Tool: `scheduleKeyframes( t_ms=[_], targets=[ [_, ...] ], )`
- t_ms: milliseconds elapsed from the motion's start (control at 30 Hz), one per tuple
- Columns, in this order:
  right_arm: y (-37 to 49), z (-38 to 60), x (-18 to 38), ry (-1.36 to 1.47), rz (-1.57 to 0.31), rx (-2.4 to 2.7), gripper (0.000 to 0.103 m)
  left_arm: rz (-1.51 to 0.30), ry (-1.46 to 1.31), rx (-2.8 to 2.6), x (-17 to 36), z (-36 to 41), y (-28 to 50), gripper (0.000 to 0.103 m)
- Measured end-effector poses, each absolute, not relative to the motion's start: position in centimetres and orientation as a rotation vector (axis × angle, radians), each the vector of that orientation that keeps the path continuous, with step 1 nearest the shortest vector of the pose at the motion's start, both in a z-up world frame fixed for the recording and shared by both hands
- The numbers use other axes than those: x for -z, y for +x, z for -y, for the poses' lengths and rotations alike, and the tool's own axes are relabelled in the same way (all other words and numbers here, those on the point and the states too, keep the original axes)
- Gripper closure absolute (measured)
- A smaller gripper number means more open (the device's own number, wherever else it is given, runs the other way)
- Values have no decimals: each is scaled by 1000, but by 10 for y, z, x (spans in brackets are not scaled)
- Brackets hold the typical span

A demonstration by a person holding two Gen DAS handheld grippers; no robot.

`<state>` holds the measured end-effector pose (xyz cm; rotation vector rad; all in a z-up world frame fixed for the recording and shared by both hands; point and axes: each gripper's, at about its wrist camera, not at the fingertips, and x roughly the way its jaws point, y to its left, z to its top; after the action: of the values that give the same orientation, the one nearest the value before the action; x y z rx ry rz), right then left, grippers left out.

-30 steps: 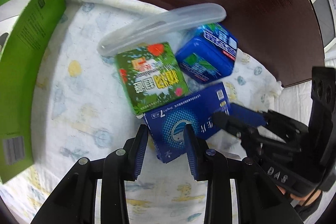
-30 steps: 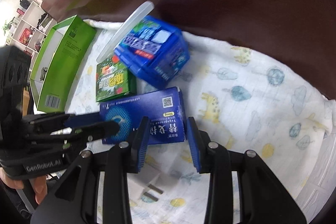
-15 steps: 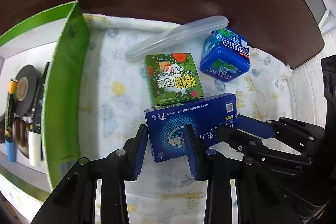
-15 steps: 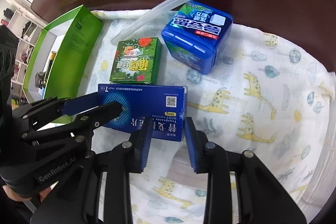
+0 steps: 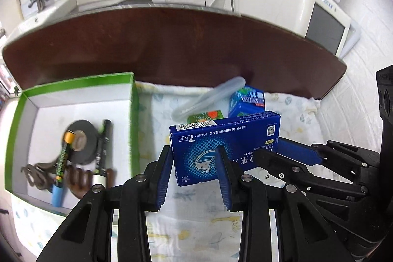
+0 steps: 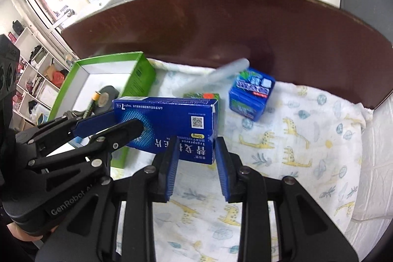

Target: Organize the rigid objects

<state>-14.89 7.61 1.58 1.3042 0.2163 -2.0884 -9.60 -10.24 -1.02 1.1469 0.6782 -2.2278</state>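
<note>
My left gripper (image 5: 194,163) and my right gripper (image 6: 196,154) both clamp the long blue box (image 5: 224,147), one at each end. The left one's pads sit against the end with the round dotted emblem, partly closed to the box's thickness. In the right wrist view the right one's pads pinch the end printed with large white characters and a square code.

The box is lifted clear of the patterned cloth (image 6: 307,139). It hangs roughly level, just to the right of the green tray (image 5: 131,119) and in front of the other items.

Items on the cloth behind the box:
- a small green box (image 5: 205,116), partly hidden by the lifted box;
- a blue tub with a printed lid (image 6: 250,95), apart from the green box on its right;
- a clear plastic tube case (image 5: 208,97), lying slantwise, with its upper end over the cloth's far edge near the tub.

Inside the white-lined tray lie a roll of dark tape (image 5: 81,140), two marker pens (image 5: 100,151), a metal clip and a brown wooden piece.

The cloth covers a dark brown table (image 5: 172,50). Beyond it stand white walls and a white appliance.
</note>
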Motion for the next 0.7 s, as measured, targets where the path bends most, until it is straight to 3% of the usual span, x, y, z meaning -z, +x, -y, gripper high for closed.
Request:
scheduleKeyframes(
  t_ms=[300,700],
  targets=[
    [-119,-27,-38,1240,-198,2022,73,-644,1019,2227,-19,132,-37,69],
    [-81,70,-36,1228,-224,1903,73,-743,956,2131,-4,197,42,69]
  ],
)
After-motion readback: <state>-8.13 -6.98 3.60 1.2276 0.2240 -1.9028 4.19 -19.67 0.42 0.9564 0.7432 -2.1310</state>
